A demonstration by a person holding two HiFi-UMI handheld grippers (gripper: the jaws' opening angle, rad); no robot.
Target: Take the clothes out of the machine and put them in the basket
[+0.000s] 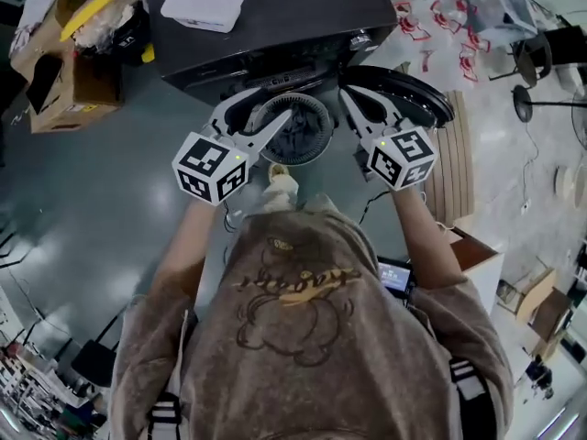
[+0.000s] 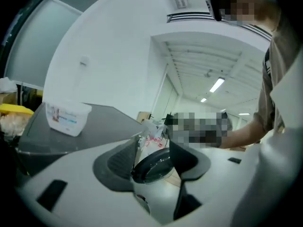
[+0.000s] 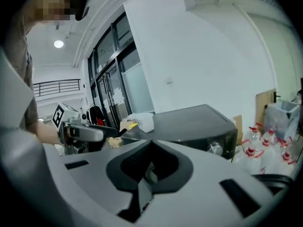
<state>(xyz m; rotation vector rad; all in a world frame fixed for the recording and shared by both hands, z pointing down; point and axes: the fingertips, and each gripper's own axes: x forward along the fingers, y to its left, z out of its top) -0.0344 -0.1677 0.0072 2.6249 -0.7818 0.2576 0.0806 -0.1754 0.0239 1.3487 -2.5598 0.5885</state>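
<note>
Glossy grey floor [image 1: 101, 209], cluttered workshop. Dark front-loading machine [image 1: 275, 26] ahead of and below both grippers, round door [image 1: 408, 94] swung open to the right, ribbed drum [image 1: 298, 136] exposed. Drum contents not discernible in any view.

Left gripper [image 1: 278, 102]: held over the left side of the drum mouth in the head view, jaws apart, nothing between, only the door seen through the gap. Right gripper [image 1: 348, 92]: over the hinge side, between drum and door, tips drawn together, empty. Marker cubes side by side, drum showing between them.

White lidded box [image 1: 203, 7] on the machine top, with blue print on its label, too small to read. Cardboard boxes [image 1: 64, 81] at left, bottles with red labels [image 1: 440, 12] at right. Tan sweatshirt [image 1: 303, 337] with a bear drawing and script lettering, not legible.
</note>
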